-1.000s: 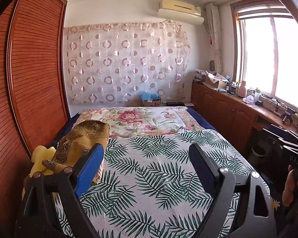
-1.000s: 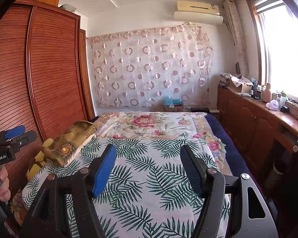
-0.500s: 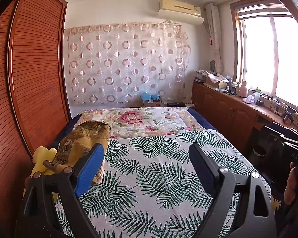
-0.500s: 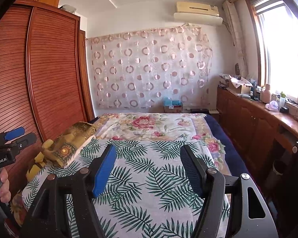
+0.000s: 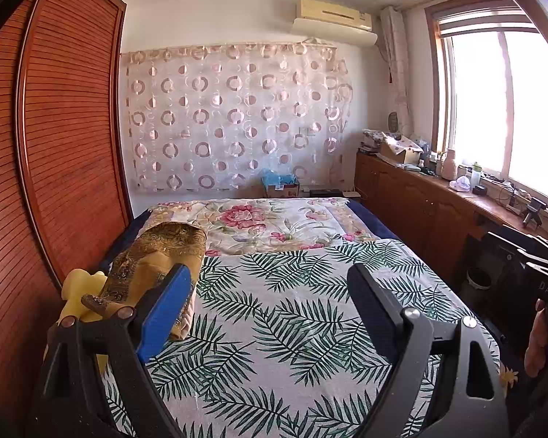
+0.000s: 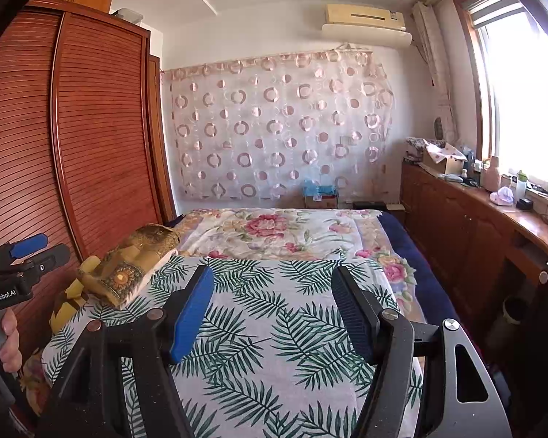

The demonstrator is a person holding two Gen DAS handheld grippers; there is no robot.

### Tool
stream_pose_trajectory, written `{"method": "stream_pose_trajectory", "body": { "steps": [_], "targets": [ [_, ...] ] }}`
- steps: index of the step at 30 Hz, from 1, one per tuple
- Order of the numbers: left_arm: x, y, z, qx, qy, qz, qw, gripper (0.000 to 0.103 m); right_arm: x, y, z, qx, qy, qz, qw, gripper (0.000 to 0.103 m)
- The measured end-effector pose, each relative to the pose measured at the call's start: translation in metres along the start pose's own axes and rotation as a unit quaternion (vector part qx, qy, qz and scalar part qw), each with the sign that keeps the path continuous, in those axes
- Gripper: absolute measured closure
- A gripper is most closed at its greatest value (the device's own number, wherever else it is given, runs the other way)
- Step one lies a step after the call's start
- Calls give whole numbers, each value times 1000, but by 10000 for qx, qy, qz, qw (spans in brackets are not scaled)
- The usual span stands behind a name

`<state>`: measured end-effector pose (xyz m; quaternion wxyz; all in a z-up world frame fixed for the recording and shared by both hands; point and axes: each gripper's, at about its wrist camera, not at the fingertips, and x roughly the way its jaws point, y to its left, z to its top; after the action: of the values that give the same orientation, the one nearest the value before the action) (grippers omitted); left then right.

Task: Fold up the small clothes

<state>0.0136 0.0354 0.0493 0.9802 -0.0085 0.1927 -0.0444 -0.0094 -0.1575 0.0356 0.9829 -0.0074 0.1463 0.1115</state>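
Note:
A palm-leaf sheet covers the near half of the bed, with a floral quilt beyond it. At the bed's left edge lies a gold patterned cloth bundle on something yellow. I cannot make out any small garment laid flat. My left gripper hovers open over the sheet with nothing between its fingers. My right gripper is open too, and empty, above the same sheet. Each gripper, held in a hand, shows at the edge of the other's view.
A slatted wooden wardrobe runs along the bed's left side. A low wooden cabinet with clutter on top stands under the window at right, with a bin below. A patterned curtain and a cardboard box stand at the far wall.

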Motion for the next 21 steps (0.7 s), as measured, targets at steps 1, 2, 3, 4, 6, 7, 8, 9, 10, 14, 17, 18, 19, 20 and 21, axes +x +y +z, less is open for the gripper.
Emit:
{"method": "stream_pose_trajectory", "body": {
  "steps": [1, 2, 3, 4, 6, 7, 8, 9, 10, 14, 17, 18, 19, 20, 21],
  "targets": [
    [-1, 0, 0, 2, -4, 7, 10000, 15, 0, 0, 0, 1, 5, 9, 10000, 34],
    [-1, 0, 0, 3, -6, 6, 10000, 15, 1, 0, 0, 3, 7, 16, 10000, 34],
    [0, 0, 0, 3, -6, -2, 10000, 15, 1, 0, 0, -1, 6, 14, 10000, 34],
    [0, 0, 0, 3, -7, -1, 10000, 15, 1, 0, 0, -6, 1, 8, 10000, 34],
    [0, 0, 0, 1, -2, 0, 10000, 15, 0, -1, -1, 8, 5, 13, 10000, 34],
    [0, 0, 0, 0, 0, -2, 10000, 15, 1, -1, 0, 11, 4, 10, 10000, 34],
    [0, 0, 0, 2, -1, -2, 10000, 15, 1, -1, -1, 6, 3, 1, 10000, 34],
    [0, 0, 0, 5, -9, 6, 10000, 15, 1, -1, -1, 4, 5, -1, 10000, 34],
    [0, 0, 0, 2, -12, 6, 10000, 15, 1, -2, -1, 5, 1, 0, 10000, 34],
    [-1, 2, 0, 5, -28, -8, 10000, 15, 1, -2, -1, 11, -14, -14, 10000, 34],
    [-2, 5, 0, 5, -33, -1, 10000, 15, 0, -1, 0, 5, -30, -22, 10000, 34],
    [-2, 4, 0, 7, -36, 2, 10000, 15, 0, 0, -1, 3, -33, -22, 10000, 34],
    [-3, 5, 0, 18, -45, 20, 10000, 15, 0, 0, 0, 2, -34, -23, 10000, 34],
    [-3, 6, 0, 31, -48, 30, 10000, 15, 0, -1, -1, 1, -36, -21, 10000, 34],
    [-3, 7, 1, 29, -47, 22, 10000, 15, 0, -1, -1, 2, -38, -22, 10000, 34]
  ]
}}
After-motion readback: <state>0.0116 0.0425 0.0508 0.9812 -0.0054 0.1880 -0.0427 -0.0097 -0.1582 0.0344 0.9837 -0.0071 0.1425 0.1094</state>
